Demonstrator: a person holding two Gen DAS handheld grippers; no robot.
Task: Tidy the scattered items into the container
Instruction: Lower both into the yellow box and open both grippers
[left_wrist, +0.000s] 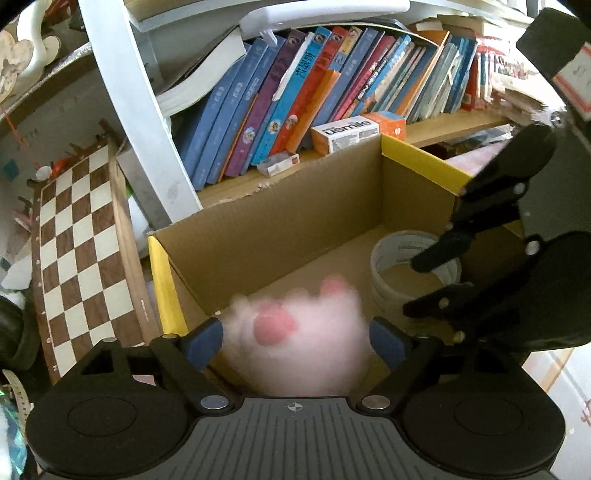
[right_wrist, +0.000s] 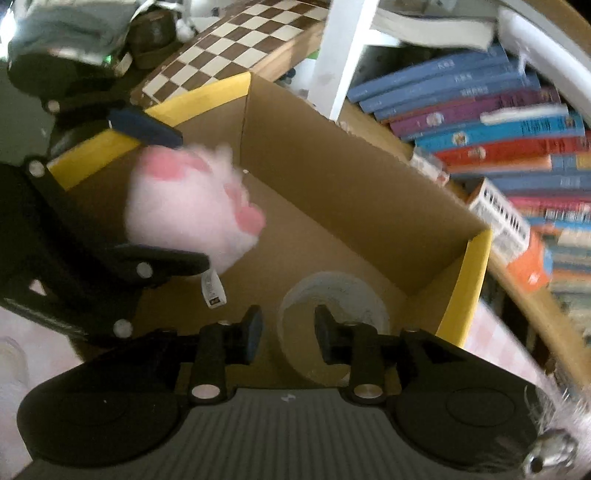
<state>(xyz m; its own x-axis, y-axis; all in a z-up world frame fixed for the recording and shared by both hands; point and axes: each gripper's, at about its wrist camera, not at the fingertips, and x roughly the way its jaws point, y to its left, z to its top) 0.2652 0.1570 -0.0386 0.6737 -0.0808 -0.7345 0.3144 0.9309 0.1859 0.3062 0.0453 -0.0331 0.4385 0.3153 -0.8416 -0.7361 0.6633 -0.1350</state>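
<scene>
Left hand-held gripper (left_wrist: 295, 341) hangs wide open over the cardboard box (left_wrist: 280, 221), its pads clear of the blurred plush paw (left_wrist: 295, 339), while the right hand-held gripper (right_wrist: 288, 332) stands slightly parted and empty above the tape roll (right_wrist: 332, 291), so both drop inside.

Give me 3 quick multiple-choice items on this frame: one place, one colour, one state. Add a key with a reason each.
1. Where is the roll of tape?
A. On the bookshelf
B. On the floor of the cardboard box
C. On the chessboard

2. What colour is the box's top edge?
A. Yellow
B. Green
C. Red

3. How do the left gripper and the plush paw stand?
A. Pads wide apart, paw between them
B. Jaws fully shut, nothing between them
C. Paw lying on the books

Key:
1 B, the tape sits inside on the box floor near a corner, below the right gripper.
2 A, yellow strips run along the rim in both views.
3 A, the blue pads flank the blurred paw over the box; contact cannot be made out.
</scene>
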